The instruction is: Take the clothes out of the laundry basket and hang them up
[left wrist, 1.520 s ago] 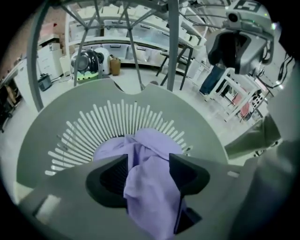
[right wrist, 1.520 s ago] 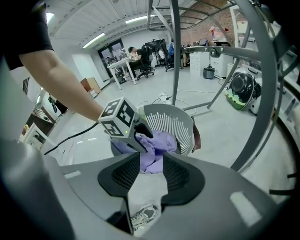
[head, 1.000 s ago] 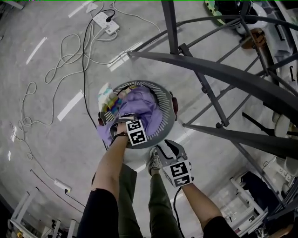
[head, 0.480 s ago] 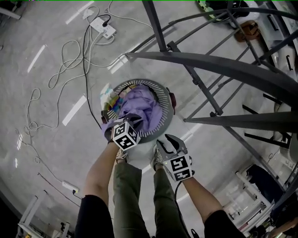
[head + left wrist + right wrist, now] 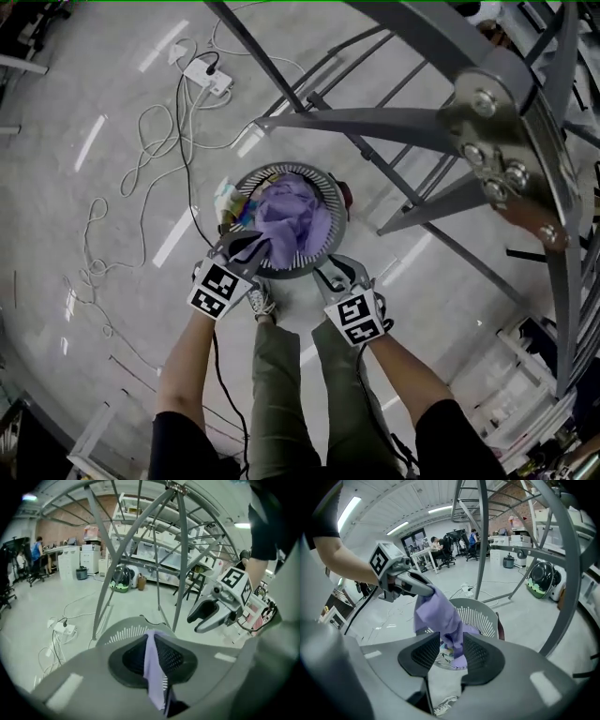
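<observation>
Left hand-held gripper [image 5: 246,248]: jaws have just been closing and are now narrow, pinched on a fold of the purple garment [image 5: 292,220]. The rest of the garment trails down into the laundry basket [image 5: 330,202] on the floor.

Right hand-held gripper [image 5: 337,274]: I read its jaws as apart with nothing between the pads. It is just beside the basket's near rim.

A multicoloured cloth [image 5: 231,202] lies at the basket's left edge.

Drying rack [image 5: 375,122]: grey bars slant over and behind the basket, crowding the space above it.

Cables [image 5: 141,150] and a power strip [image 5: 208,75] lie on the floor, well apart to the left.
</observation>
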A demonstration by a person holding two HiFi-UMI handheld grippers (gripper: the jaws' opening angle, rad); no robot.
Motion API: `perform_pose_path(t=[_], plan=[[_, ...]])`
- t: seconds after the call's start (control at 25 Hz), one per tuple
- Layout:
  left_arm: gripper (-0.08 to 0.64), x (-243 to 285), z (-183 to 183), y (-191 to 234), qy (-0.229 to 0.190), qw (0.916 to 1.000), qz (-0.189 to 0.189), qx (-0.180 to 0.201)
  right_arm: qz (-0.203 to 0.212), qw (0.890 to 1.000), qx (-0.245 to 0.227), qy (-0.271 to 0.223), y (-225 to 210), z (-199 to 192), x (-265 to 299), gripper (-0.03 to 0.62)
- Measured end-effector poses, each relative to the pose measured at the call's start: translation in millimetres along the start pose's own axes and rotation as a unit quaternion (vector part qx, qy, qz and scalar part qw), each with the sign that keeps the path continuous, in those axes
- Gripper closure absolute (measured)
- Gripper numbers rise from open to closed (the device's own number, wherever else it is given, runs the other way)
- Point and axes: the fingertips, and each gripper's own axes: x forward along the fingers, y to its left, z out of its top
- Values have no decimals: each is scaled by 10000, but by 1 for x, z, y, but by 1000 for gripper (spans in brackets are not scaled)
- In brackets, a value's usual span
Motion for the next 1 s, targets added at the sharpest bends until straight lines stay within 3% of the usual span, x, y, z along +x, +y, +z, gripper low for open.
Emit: perform_pose_path(t=[0.12, 0.28, 0.48, 0.84, 1.0], plan=[[528, -24, 26, 0, -187, 9997, 68, -114, -54, 9999, -54, -115, -2, 14, -7, 437], [529, -53, 71, 0, -612, 9964, 78, -579, -38, 9995, 12, -319, -1, 37, -22, 437], [529, -95, 132, 2, -943, 9918, -101, -856, -70, 9985, 299, -448, 11, 53, -33, 437], [529, -151, 211, -15, -1162, 9881, -730, -696, -387, 9911, 999, -792, 27, 80, -20, 436], [529, -171, 231, -23, -1345, 9842, -955, -645, -198, 9898, 967, -1031, 42, 106, -3, 430]])
